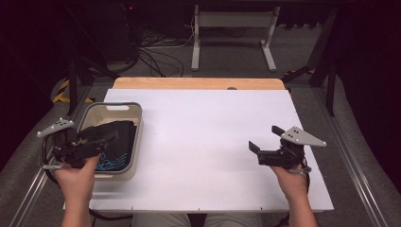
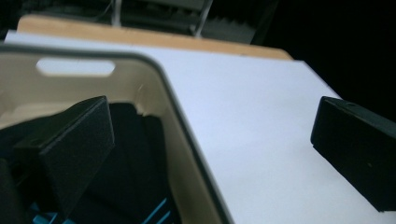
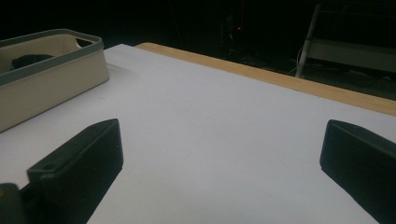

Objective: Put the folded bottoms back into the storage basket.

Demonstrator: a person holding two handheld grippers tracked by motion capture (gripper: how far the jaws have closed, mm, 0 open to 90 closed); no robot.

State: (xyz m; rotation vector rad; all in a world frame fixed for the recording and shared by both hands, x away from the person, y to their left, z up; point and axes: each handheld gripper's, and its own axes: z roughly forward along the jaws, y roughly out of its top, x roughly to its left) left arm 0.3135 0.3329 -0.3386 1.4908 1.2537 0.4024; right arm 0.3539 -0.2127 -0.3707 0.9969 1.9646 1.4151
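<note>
A beige bin (image 1: 113, 105) with a grey rim stands at the left of the white table (image 1: 203, 142). Inside lies dark fabric (image 1: 122, 142) with blue lines on it. My left gripper (image 1: 106, 137) hangs open over the bin. In the left gripper view one jaw is above the dark fabric (image 2: 135, 158) and the other is out over the table (image 2: 252, 116), past the bin's rim (image 2: 154, 65). My right gripper (image 1: 265, 138) is held open low over the bare table (image 3: 210, 102) at the right, nothing between its jaws. The bin (image 3: 46, 84) sits far off to its left.
A wooden strip (image 1: 198, 83) runs along the table's far edge. Beyond it on the floor are cables (image 1: 156, 56) and a white metal stand (image 1: 234, 21). Metal rails (image 1: 352, 156) flank the table on both sides.
</note>
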